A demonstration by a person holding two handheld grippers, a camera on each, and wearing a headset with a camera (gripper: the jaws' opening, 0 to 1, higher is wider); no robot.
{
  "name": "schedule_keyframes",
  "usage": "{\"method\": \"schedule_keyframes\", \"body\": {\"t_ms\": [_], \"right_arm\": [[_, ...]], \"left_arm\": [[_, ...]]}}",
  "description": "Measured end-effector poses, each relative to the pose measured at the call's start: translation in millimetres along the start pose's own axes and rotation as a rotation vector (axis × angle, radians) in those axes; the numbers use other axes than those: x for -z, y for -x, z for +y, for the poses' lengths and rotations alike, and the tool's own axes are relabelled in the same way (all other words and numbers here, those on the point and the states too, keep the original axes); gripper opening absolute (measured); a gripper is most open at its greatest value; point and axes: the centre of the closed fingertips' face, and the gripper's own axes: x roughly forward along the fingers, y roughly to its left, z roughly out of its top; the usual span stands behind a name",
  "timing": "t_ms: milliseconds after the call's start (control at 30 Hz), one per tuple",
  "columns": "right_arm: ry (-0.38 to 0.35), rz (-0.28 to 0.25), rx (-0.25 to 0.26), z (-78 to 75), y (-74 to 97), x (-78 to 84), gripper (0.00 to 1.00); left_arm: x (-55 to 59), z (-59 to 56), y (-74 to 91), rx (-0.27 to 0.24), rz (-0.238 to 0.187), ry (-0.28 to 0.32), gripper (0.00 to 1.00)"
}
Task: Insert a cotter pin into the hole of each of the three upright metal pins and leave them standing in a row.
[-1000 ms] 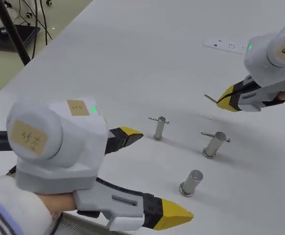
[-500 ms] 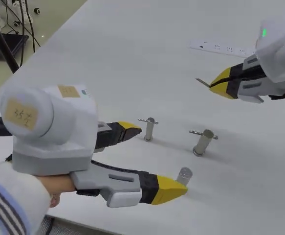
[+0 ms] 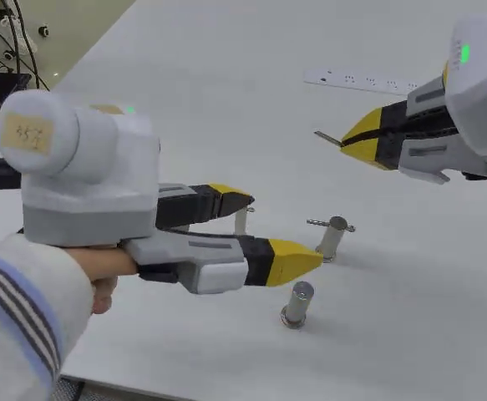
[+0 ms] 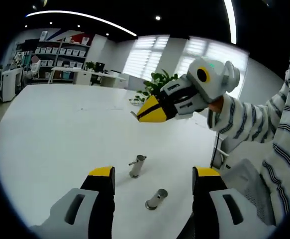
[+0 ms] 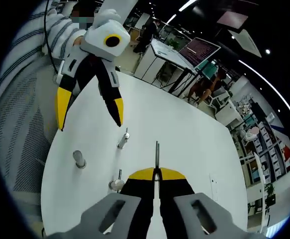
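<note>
Left tongs (image 3: 283, 230) are spread wide, gripping nothing, hovering low over the counter (image 3: 226, 100) close to the metal pins. Right tongs (image 3: 343, 140) are pressed together, pinching a loose cotter pin (image 3: 327, 137) by one end. Its free end is sticking out past the tips, up in the air, well apart from the pins. Near metal pin (image 3: 297, 302) is standing upright, bare. Middle metal pin (image 3: 333, 238) is standing with a cotter crosswise through its head. Far metal pin (image 3: 240, 219) is showing through the gap between the left jaws in the head view, partly hidden, with a cotter poking out at its top. Power strip (image 3: 360, 82) is lying further back on the counter.
</note>
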Motion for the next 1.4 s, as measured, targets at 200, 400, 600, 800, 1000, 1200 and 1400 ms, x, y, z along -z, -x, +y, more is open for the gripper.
{"method": "schedule_keyframes", "body": {"t_ms": [200,400,600,800,1000,1200,1400], "right_arm": [[0.016,-0.014,0.003,13.4,7.1,-6.9,0.00],[0.018,-0.024,-0.002,25.9,9.8,-10.8,0.00],[0.032,-0.032,-0.011,37.0,10.5,-14.4,0.00],[0.034,-0.042,-0.017,42.3,10.6,-16.7,0.00],[0.042,-0.047,-0.029,47.0,11.1,-18.1,0.00],[0.051,-0.050,-0.035,50.2,11.8,-20.4,0.00],[0.056,-0.052,-0.034,51.1,11.9,-22.8,0.00]], "left_arm": [[-7.1,-0.1,-8.4,0.015,0.022,0.003,0.55],[-18.2,-5.8,-19.1,0.051,0.009,0.030,0.49],[-27.8,-7.7,-24.9,0.072,-0.011,0.054,0.37],[-29.8,-9.3,-26.9,0.084,-0.014,0.062,0.24],[-31.7,-7.4,-28.3,0.081,-0.021,0.068,0.11],[-34.4,-7.0,-28.2,0.084,-0.030,0.074,0.03],[-31.2,-6.2,-27.7,0.084,-0.017,0.066,0.02]]}}
